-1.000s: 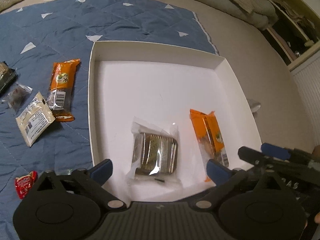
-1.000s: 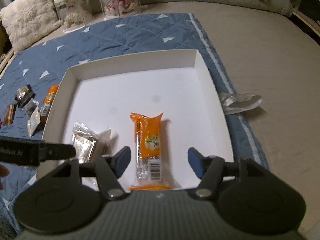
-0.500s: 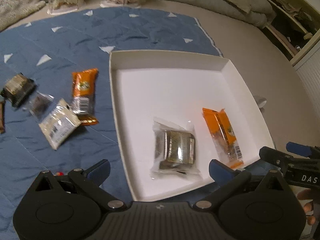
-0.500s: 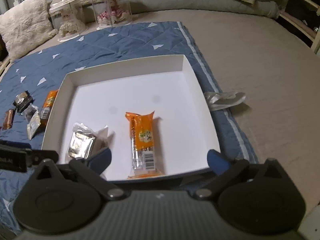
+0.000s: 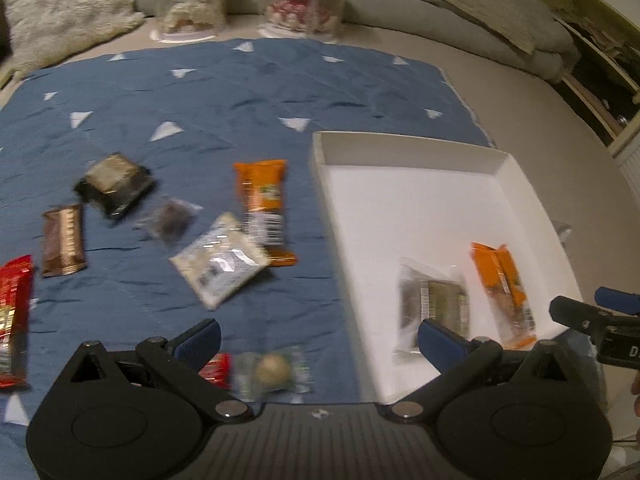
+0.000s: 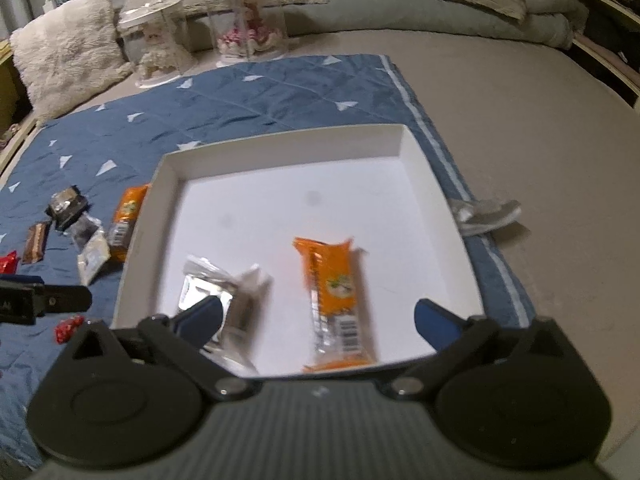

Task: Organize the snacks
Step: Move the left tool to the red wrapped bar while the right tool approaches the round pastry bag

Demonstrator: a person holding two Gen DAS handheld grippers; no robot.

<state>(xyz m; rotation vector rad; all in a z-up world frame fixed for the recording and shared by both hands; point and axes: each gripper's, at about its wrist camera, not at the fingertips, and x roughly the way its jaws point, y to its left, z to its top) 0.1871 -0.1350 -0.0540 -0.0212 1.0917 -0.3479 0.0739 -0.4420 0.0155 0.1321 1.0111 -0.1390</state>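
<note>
A white box [image 5: 404, 146] [image 6: 280, 146] lies on a blue quilt and holds an orange bar [image 5: 502, 284] [image 6: 336, 284] and a clear-wrapped dark snack [image 5: 434, 304] [image 6: 212, 284]. Left of the box on the quilt lie another orange bar [image 5: 262, 204], a pale packet [image 5: 220, 264], a small dark packet [image 5: 168, 218], a black-wrapped snack [image 5: 114, 188], a brown bar [image 5: 64, 240], a red pack [image 5: 12, 316] and a round candy [image 5: 274, 372]. My left gripper [image 5: 318, 338] is open and empty above the quilt by the box's left wall. My right gripper [image 6: 318, 320] is open and empty over the box's near edge.
Two clear display cases [image 6: 244, 20] and a fluffy cushion [image 6: 64, 64] stand beyond the quilt [image 5: 280, 80]. A crumpled wrapper [image 6: 488, 216] lies on the beige floor right of the box. Bedding lies along the back; shelving is at the far right [image 5: 600, 80].
My left gripper has swung left, from over the box to over the quilt with the loose snacks. My right gripper has drawn back and opened wider. The snacks in the box stay put.
</note>
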